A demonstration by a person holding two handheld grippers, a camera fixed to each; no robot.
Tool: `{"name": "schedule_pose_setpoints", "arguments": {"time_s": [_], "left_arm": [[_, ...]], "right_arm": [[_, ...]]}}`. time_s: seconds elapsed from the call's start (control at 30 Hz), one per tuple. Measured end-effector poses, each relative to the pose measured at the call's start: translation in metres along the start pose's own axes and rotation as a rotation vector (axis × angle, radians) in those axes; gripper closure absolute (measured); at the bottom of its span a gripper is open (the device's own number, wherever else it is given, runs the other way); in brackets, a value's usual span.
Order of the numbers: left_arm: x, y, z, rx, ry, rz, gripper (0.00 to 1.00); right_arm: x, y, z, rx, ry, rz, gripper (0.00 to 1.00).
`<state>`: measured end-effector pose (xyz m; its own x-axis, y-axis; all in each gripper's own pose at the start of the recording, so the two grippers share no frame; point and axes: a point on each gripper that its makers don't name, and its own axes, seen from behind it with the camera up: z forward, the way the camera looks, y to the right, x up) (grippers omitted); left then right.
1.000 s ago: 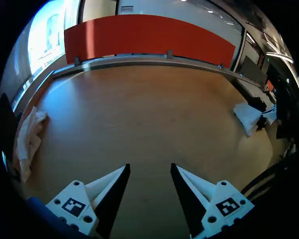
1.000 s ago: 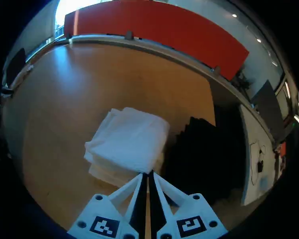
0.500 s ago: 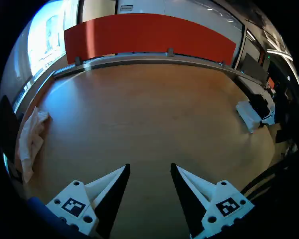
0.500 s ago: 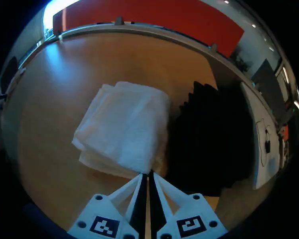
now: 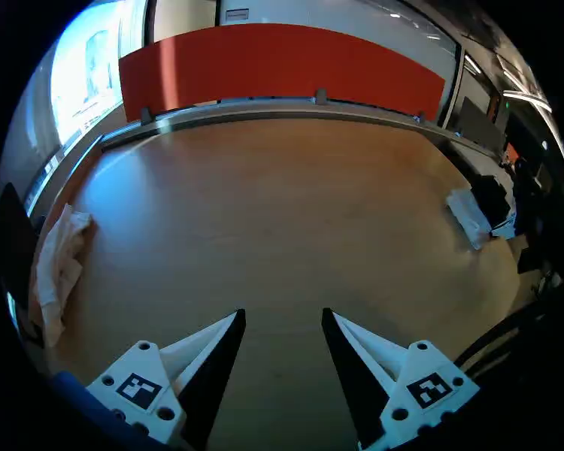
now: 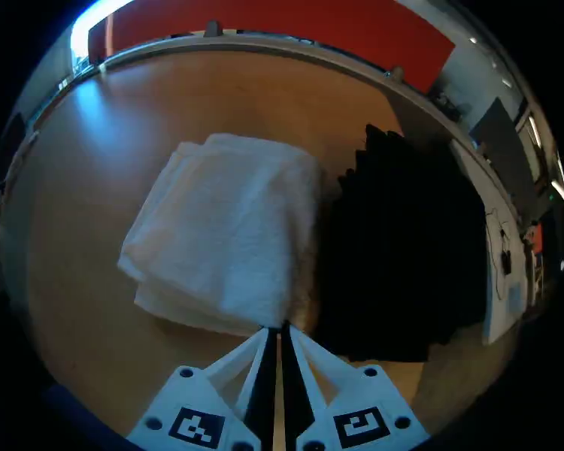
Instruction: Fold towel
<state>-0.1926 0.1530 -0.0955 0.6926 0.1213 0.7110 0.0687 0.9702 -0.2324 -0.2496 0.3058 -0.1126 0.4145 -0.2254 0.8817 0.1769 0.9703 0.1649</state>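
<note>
**Operator:** What is the state of the left gripper (image 5: 283,313)?

**Inspector:** Its fingers (image 5: 214,361) stand wide apart and hold nothing. Bare wooden table (image 5: 282,210) shows between the tips.

**Operator:** And the right gripper (image 6: 280,328)?

**Inspector:** Its fingers (image 6: 263,368) are drawn together, with only a thin slit between them. The tips meet the near corner of the folded towel (image 6: 222,233). I cannot tell whether any cloth is pinched between them.

**Operator:** Where is the towel?

**Inspector:** In the right gripper view it lies flat on the table (image 6: 71,225), directly ahead of the tips. It is white and folded into several layers. Its right edge lies just beside a dark object (image 6: 402,248) with a stepped outline. In the left gripper view the folded towel (image 5: 468,216) sits at the far right of the table, well apart from the left gripper.

**Operator:** What else is on the table or around it?

**Inspector:** Two things:
- A crumpled cloth (image 5: 56,270) lies at the table's left edge, well apart from the folded towel.
- A red panel (image 5: 282,71) stands upright along the table's far edge.
</note>
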Motion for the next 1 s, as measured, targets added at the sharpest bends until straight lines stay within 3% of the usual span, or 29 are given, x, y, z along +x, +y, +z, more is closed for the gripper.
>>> {"name": "schedule_pose_setpoints", "arguments": {"time_s": [0.27, 0.4, 0.67, 0.87, 1.0], "left_arm": [[0.000, -0.002, 0.001, 0.002, -0.002, -0.006, 0.26], [0.002, -0.002, 0.001, 0.000, 0.002, -0.006, 0.26], [0.005, 0.000, 0.002, -0.006, 0.008, -0.004, 0.26], [0.007, 0.002, 0.003, -0.013, 0.013, -0.005, 0.26], [0.007, 0.002, 0.002, -0.016, 0.017, -0.003, 0.26]], "right_arm": [[0.001, 0.001, -0.001, -0.006, 0.010, 0.008, 0.95], [0.004, 0.001, -0.004, -0.010, 0.031, 0.009, 0.87], [0.007, 0.002, -0.018, -0.024, 0.073, 0.007, 0.62], [0.013, -0.004, -0.026, -0.019, 0.102, 0.001, 0.20], [0.016, -0.008, -0.030, -0.016, 0.116, 0.000, 0.15]]}}
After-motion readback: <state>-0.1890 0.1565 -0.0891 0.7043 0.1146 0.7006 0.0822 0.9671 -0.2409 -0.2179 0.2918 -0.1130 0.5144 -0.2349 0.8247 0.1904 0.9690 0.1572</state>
